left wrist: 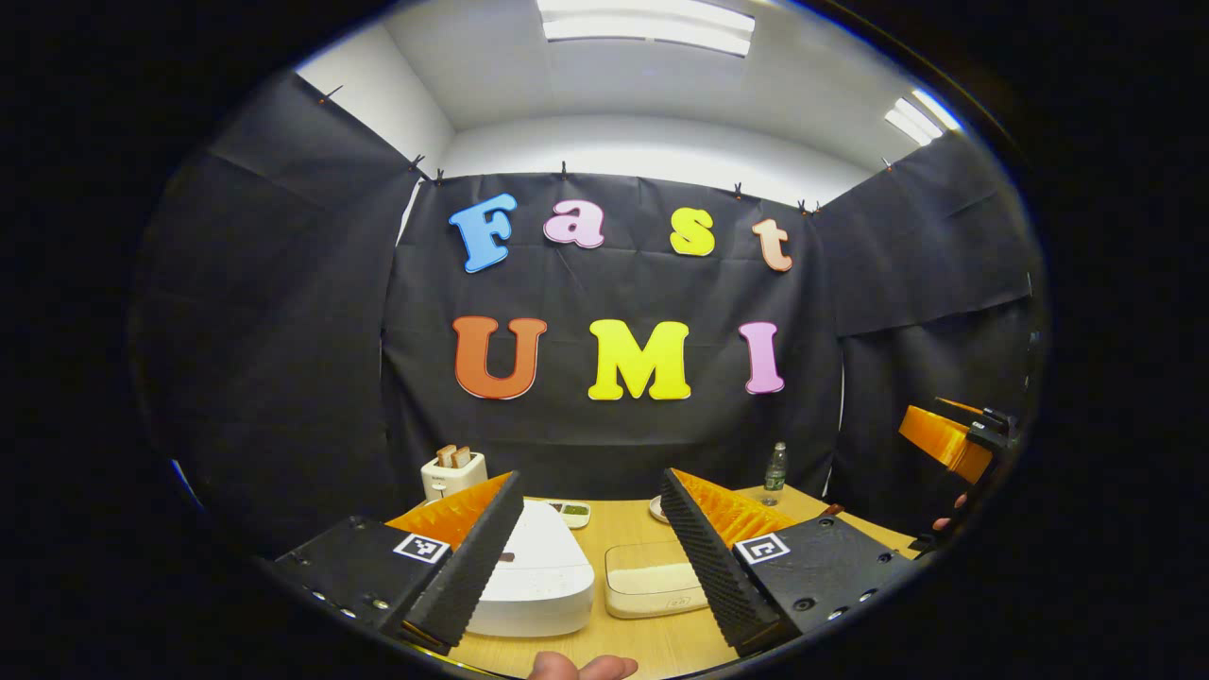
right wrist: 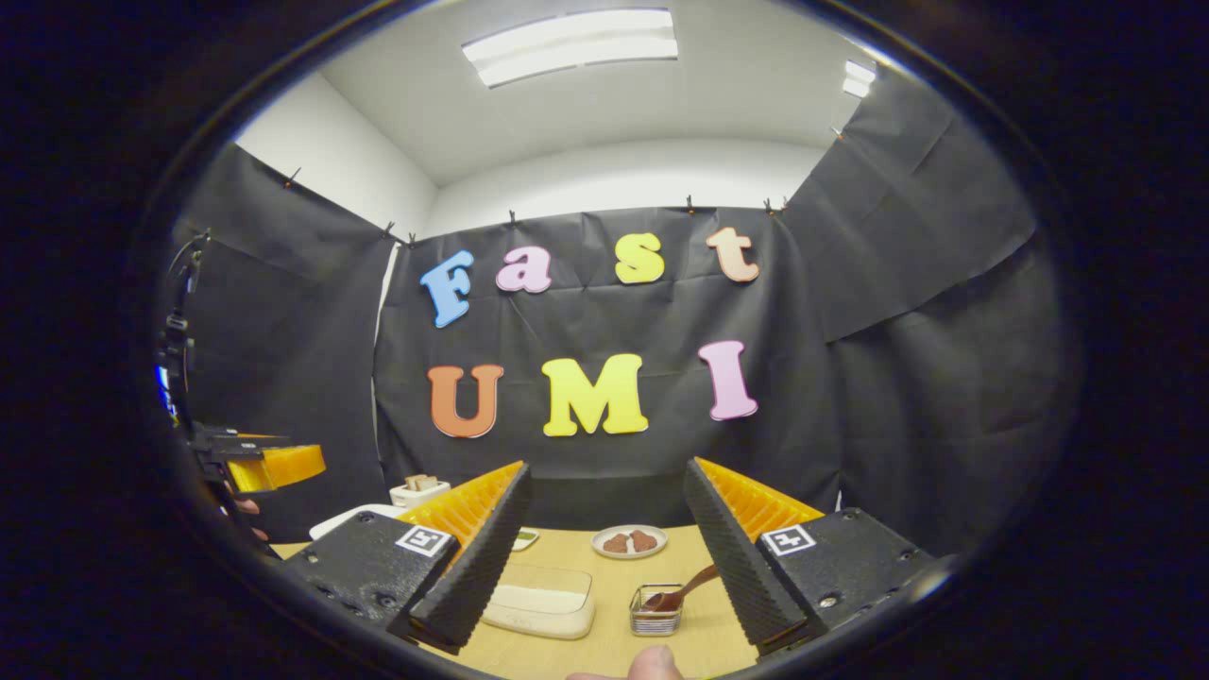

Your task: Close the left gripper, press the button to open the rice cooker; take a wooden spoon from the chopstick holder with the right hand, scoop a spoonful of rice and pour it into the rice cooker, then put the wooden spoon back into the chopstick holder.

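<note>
Rice cooker (left wrist: pixel 534 576) lid down, near left on table (left wrist: pixel 623 642); wooden spoon (right wrist: pixel 682 590) in chopstick holder (right wrist: pixel 655 611). Left gripper (left wrist: pixel 590 548), right gripper (right wrist: pixel 604 538) fingers spread, empty.

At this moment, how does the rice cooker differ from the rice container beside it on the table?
The rice cooker is opaque white with a domed lid, shut; the rice container is see-through, low and flat, with pale rice showing inside it. The rice cooker stands taller and bulkier; the rice container sits lower. The rice cooker lies partly behind one finger of the left claw; the rice container sits in the gap between the fingers. Both rest side by side, apart, on the wooden table.
</note>
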A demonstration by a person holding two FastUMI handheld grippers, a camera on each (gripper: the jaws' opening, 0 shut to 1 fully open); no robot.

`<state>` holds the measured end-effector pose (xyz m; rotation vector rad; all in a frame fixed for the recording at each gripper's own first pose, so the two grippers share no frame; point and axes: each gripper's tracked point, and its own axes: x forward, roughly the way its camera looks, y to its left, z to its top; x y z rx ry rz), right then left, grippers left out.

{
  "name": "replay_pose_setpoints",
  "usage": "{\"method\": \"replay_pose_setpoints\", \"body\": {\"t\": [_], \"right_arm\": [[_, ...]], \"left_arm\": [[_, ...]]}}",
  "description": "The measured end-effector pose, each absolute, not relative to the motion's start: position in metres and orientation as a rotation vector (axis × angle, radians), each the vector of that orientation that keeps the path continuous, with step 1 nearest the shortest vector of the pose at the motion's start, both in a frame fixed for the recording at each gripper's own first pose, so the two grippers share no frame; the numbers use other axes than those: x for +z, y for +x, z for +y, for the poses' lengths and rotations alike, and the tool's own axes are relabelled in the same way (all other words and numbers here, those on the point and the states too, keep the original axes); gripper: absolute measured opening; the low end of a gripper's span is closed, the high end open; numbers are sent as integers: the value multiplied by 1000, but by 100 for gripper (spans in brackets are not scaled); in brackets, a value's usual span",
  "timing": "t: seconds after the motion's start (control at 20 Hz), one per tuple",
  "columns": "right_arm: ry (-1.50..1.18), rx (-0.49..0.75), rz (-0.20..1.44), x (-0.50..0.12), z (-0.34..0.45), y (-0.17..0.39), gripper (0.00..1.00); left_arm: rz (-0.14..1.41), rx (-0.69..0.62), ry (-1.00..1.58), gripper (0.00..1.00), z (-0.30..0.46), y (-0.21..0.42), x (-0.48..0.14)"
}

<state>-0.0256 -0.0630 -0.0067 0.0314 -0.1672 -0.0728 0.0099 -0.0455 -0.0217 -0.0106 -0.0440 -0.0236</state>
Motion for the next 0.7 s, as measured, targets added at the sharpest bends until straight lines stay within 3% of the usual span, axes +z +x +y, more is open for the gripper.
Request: {"method": "replay_pose_setpoints", "body": {"t": [0.15, 0.5, 0.7], "right_arm": [[26, -89, -154, -10, -62, -36, 100], [50, -100, -120, -32, -46, -51, 100], [35, -105, -116, -36, -33, -55, 100]], "left_arm": [[-91, -57, 26, 94, -56, -11, -16], [-204, 41, -1, 94, -33, -52, -13], [-178, 44, 7, 94, -20, -59, -35]]}}
